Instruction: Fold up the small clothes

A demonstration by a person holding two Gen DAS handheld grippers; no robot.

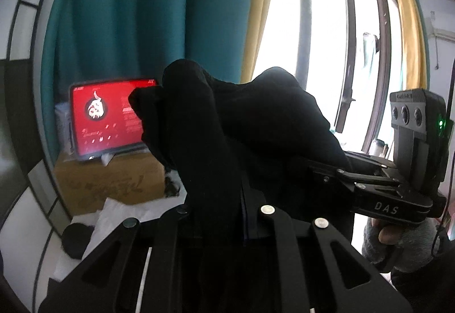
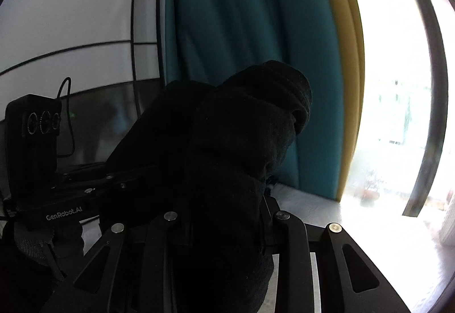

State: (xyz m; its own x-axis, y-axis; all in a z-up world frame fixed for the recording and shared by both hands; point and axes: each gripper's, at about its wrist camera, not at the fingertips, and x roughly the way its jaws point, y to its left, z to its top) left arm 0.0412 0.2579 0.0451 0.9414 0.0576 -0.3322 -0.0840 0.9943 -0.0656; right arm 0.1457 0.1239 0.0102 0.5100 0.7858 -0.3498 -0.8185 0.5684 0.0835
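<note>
aloft, both hand-held grippers pinch one black garment (image 1: 241, 125).

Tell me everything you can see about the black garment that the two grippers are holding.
The black garment is a small piece of soft, matte, knit-looking cloth, plain black with no visible print. It is lifted in the air, bunched and hanging in thick folds, not flat. The left gripper holds one part, and the right gripper holds another; cloth hides the fingertips of both. In the right wrist view a ribbed rolled edge shows at its top. Its exact type cannot be told.
</note>
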